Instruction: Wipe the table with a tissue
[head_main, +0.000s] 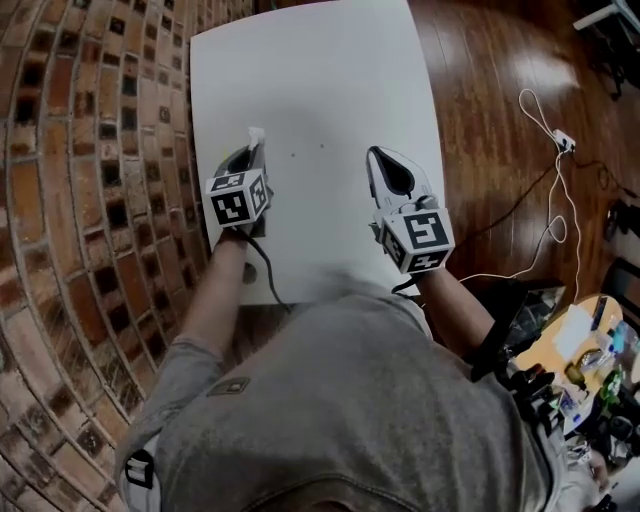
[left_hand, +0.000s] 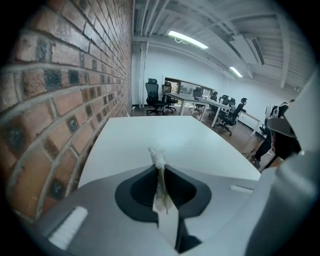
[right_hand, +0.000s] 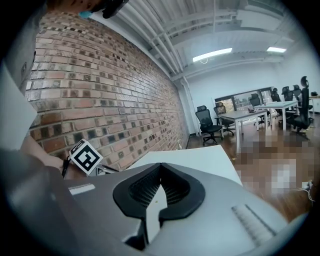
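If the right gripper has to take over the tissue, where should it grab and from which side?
Grip the white tuft of the tissue poking past the tips of the left gripper; the rest is pinched between its jaws. Probably come in from the right, across the table, opening the right gripper first, since it is shut.

head: steeply down over table (head_main: 320, 80) | gripper views: low, along jaws | shared: table, brick wall (head_main: 80, 200)
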